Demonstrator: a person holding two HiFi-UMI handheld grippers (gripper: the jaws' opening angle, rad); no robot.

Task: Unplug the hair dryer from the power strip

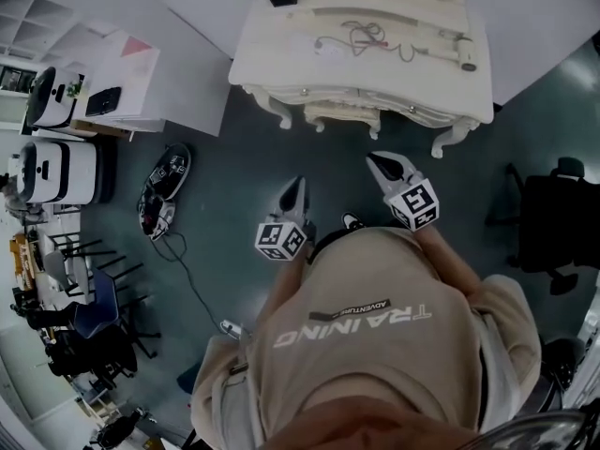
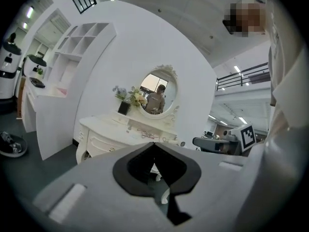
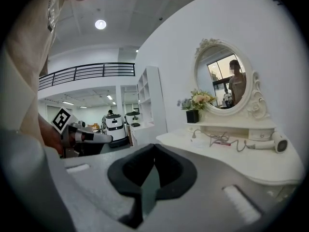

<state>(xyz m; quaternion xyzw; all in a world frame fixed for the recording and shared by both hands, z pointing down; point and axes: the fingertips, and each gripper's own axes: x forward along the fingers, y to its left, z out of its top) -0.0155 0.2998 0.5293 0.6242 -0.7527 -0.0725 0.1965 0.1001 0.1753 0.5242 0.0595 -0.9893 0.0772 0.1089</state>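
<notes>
White table [image 1: 267, 64] fills the top of the head view. The dryer [image 1: 448, 43] lies on it toward the right end. Its cord [image 1: 370, 36] loops left across the top to what looks like the strip [image 1: 330, 47]. That is small and pale, so I can't confirm the plug is seated.

Left gripper [image 1: 296, 190] and right gripper [image 1: 384, 167] sit mid frame over dark floor [image 1: 225, 186]. Both are well apart from the table and aimed at it. Each gripper view shows the jaws clenched together with nothing in them, which fits, since nothing is within reach to grab.

The right gripper view has the dryer [image 3: 270, 143] at right and the cord [image 3: 227, 141] right of centre, below the mirror [image 3: 227, 79]. The left gripper view gets only the table front.

My read: approach stage, unplugging not begun. The right gripper is on the dryer side. I'd expect one tool to pin the strip and the other to pull the plug, so both must open first.
</notes>
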